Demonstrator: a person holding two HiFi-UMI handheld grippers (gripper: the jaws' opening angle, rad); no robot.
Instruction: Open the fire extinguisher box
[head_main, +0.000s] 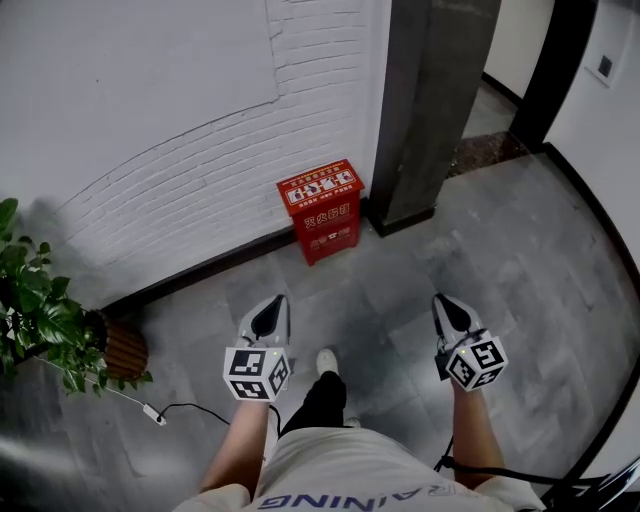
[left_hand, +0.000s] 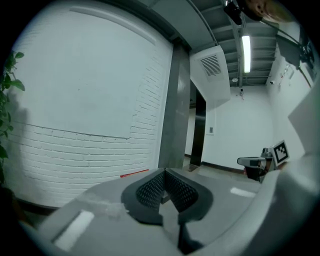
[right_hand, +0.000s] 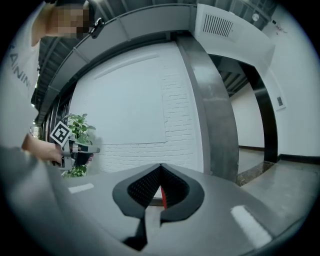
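A red fire extinguisher box (head_main: 320, 210) with a label on its lid stands closed on the grey floor against the white brick wall. My left gripper (head_main: 270, 302) hovers well short of it, to its lower left, jaws shut with nothing between them. Held at the same height, the right gripper (head_main: 444, 302) is to the box's lower right, also shut and empty. In the left gripper view only a thin red edge of the box (left_hand: 135, 173) shows above the closed jaws. A red sliver of the box (right_hand: 163, 196) peeks behind the right gripper's closed tips.
A dark stone pillar (head_main: 430, 110) stands just right of the box. A potted plant (head_main: 40, 320) sits at the left by the wall, with a cable (head_main: 190, 408) lying on the floor near it. The person's shoe (head_main: 326, 362) is between the grippers.
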